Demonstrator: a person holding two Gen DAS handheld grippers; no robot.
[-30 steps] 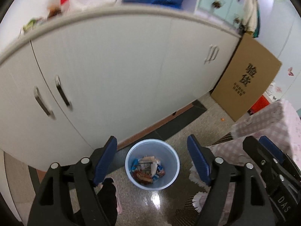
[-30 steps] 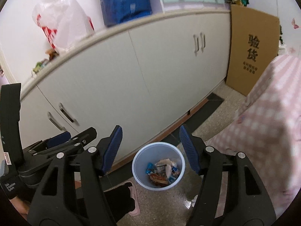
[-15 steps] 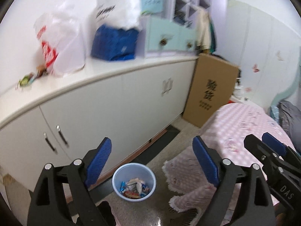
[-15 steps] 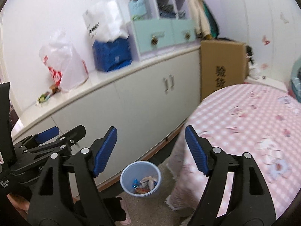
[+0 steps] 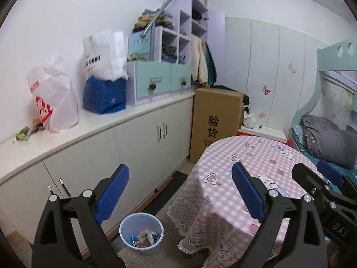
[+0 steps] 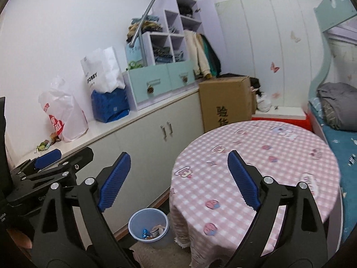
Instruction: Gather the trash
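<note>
A pale blue bin [image 5: 141, 234] [image 6: 149, 227] stands on the floor between the cabinets and the round table, with several crumpled wrappers [image 5: 145, 239] [image 6: 155, 231] inside. My left gripper [image 5: 179, 193] hangs high above it, jaws opening wide with nothing between them. My right gripper [image 6: 178, 179] hovers beside it, jaws also opening and empty. A few small wrappers [image 5: 28, 131] [image 6: 48, 144] lie on the counter by a white plastic bag [image 5: 53, 98]. Each gripper shows at the edge of the other's view.
White cabinets [image 5: 138, 143] run along the left wall under a long counter with bags and a drawer unit [image 5: 158, 82]. A round table with a pink checked cloth [image 6: 256, 156] fills the right. A cardboard box [image 5: 214, 120] and a bed [image 5: 323, 134] stand behind.
Both grippers have risen and tilted up from just over the bin, so it now looks small and low. Both pairs of jaws have spread wider. The table top and bed have come into view.
</note>
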